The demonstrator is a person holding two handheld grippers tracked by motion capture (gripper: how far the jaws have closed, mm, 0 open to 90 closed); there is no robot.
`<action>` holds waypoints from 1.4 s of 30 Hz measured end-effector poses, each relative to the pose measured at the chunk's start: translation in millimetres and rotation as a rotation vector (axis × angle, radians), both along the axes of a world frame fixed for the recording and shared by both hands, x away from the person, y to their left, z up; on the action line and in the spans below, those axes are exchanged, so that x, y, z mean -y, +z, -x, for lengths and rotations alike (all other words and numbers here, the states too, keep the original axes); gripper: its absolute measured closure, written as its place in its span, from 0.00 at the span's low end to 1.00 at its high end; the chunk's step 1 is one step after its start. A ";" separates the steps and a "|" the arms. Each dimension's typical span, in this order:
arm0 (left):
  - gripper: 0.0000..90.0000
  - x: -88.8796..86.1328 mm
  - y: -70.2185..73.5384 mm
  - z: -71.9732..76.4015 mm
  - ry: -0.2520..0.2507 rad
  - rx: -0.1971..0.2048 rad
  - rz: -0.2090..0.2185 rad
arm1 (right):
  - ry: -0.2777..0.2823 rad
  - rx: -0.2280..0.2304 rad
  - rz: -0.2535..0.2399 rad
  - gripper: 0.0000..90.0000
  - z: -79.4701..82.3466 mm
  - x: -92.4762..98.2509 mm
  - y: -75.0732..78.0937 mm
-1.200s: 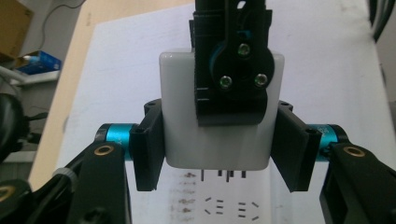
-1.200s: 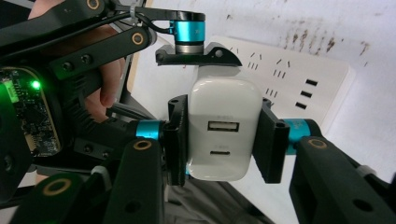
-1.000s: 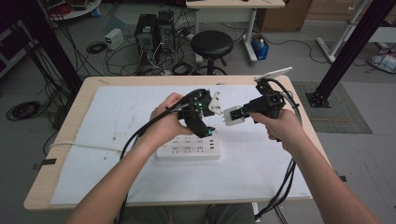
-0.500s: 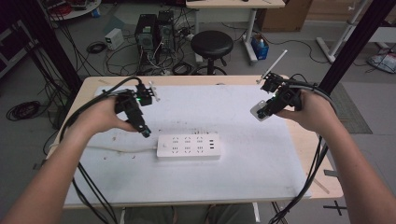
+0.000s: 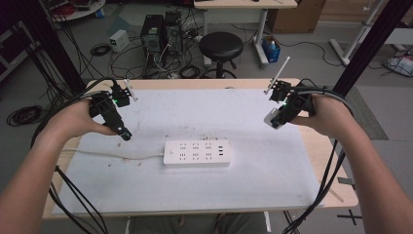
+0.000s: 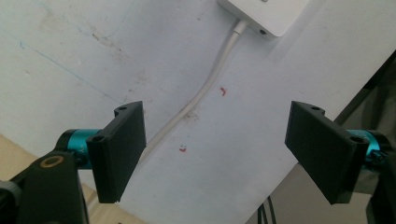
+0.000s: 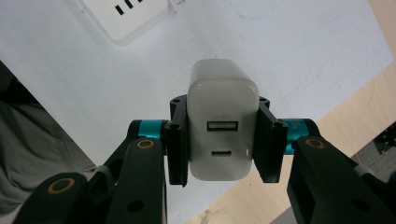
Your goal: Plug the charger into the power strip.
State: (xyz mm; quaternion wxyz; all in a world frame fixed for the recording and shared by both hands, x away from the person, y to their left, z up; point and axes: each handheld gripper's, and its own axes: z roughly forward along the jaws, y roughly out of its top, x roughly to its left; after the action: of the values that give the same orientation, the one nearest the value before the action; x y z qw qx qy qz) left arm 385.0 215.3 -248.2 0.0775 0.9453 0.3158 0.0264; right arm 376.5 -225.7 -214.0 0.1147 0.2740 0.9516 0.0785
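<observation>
Both hands have drawn farther apart since half a second ago, leaving the white-covered table (image 5: 272,165) bare between them except for the power strip (image 5: 197,153), which has not shifted. That strip lies well ahead of the left gripper (image 6: 215,140), whose jaws stand wide apart with nothing between them; its white cord (image 6: 198,95) runs across the sheet past the gap. The right gripper (image 7: 223,135) is clamped on a white charger (image 7: 223,126), held by its flanks with two ports facing the camera and the strip's sockets well beyond the jaw tips. This looks like the carry stage after unplugging; next, probably set the charger down. No brand or lettering is legible.
</observation>
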 end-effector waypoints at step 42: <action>0.23 -6.4 -29.1 39.2 -0.081 0.013 -0.015 | 0.515 -0.126 0.183 0.69 -38.6 -176.7 -126.6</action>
State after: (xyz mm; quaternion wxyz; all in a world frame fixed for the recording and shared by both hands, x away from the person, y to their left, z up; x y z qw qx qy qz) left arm 345.8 221.7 -277.3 0.0735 0.9577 0.2765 0.0315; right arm 415.1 -49.0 -340.6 0.0557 0.0160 0.9983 0.0017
